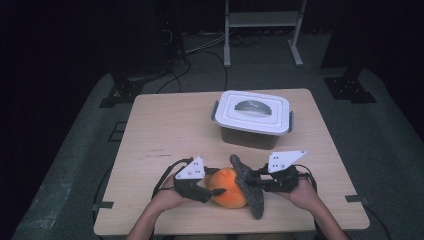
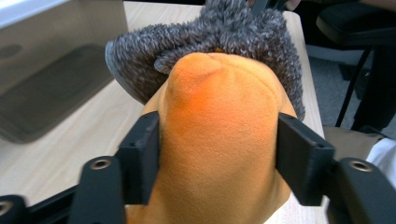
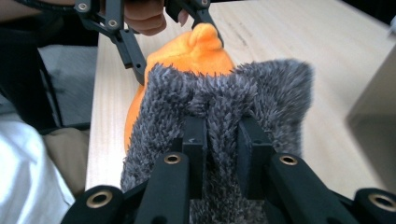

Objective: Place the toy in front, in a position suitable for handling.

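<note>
An orange plush toy (image 1: 228, 187) lies near the table's front edge, with a grey fuzzy cloth (image 1: 248, 184) draped against its right side. My left gripper (image 1: 207, 190) is shut on the orange plush (image 2: 219, 144), its black jaws pressing both sides. My right gripper (image 1: 256, 182) pinches a fold of the grey cloth (image 3: 224, 116) between its jaws. In the right gripper view the orange plush (image 3: 191, 53) shows behind the cloth, with the left gripper (image 3: 170, 44) holding it. The grey cloth (image 2: 224, 35) rises behind the plush in the left gripper view.
A closed plastic box with a white lid and grey handle (image 1: 254, 117) stands at the table's far middle. The wooden table (image 1: 160, 145) has bare surface to the left. A metal stand (image 1: 262, 30) and cables lie on the floor beyond.
</note>
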`<state>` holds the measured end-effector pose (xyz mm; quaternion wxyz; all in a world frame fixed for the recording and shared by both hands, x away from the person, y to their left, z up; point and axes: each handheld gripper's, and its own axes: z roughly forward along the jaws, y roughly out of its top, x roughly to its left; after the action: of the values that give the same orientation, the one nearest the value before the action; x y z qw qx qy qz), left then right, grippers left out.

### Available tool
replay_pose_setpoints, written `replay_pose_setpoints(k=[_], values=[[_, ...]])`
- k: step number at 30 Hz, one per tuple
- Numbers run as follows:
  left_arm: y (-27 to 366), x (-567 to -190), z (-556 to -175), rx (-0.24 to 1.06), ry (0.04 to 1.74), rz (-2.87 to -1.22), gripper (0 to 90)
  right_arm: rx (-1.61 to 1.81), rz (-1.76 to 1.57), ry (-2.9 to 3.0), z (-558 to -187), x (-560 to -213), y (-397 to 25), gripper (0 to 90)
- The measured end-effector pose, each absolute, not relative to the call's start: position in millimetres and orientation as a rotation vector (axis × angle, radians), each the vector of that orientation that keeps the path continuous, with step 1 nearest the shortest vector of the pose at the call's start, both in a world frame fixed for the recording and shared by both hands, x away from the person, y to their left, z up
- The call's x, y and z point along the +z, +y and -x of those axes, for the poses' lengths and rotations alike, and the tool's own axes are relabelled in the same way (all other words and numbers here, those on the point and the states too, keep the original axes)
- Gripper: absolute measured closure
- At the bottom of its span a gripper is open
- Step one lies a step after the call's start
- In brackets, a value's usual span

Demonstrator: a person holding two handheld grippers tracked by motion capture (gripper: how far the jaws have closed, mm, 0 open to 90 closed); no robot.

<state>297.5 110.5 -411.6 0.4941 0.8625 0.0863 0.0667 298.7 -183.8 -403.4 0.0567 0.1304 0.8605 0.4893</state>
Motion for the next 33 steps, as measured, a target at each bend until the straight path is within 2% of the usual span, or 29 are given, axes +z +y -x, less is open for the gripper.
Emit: replay_pose_setpoints(k=[7,9,10,11,14,16,19,23,27,33], values=[[112.8,-418.4,-305.5,0.080,0.277,-2.078,15.3,1.487,-0.406,2.632,-300.7,-410.6,-187.9,74.9],[111.9,-421.4,-306.6,0.074,0.290,-2.082,12.8,1.486,-0.408,2.634,-302.0,-411.1,-189.6,74.9],[111.7,-421.8,-306.5,0.075,0.287,-2.081,13.5,1.487,-0.419,2.634,-302.5,-411.5,-190.2,74.9],[111.9,-421.1,-305.8,0.085,0.275,-2.083,17.8,1.484,-0.423,2.635,-303.2,-411.8,-190.9,74.9],[112.9,-415.2,-303.0,0.138,0.258,-2.092,35.1,1.473,-0.424,2.627,-303.8,-409.0,-192.6,74.9],[114.4,-411.0,-302.7,0.154,0.274,-2.086,38.8,1.473,-0.426,2.595,-302.5,-402.2,-195.1,75.0],[117.2,-403.9,-301.5,0.210,0.291,-2.078,40.5,1.506,-0.418,2.520,-297.6,-390.5,-197.7,75.1],[114.0,-402.0,-299.2,0.218,0.292,-2.080,41.0,1.553,-0.359,2.500,-289.7,-380.6,-188.3,75.0],[108.2,-402.5,-295.9,0.208,0.278,-2.107,37.5,1.476,-0.349,2.569,-292.5,-395.8,-175.5,75.0],[109.4,-402.5,-297.0,0.147,0.252,-2.061,32.4,1.484,-0.407,2.582,-300.0,-403.4,-186.2,75.0]])
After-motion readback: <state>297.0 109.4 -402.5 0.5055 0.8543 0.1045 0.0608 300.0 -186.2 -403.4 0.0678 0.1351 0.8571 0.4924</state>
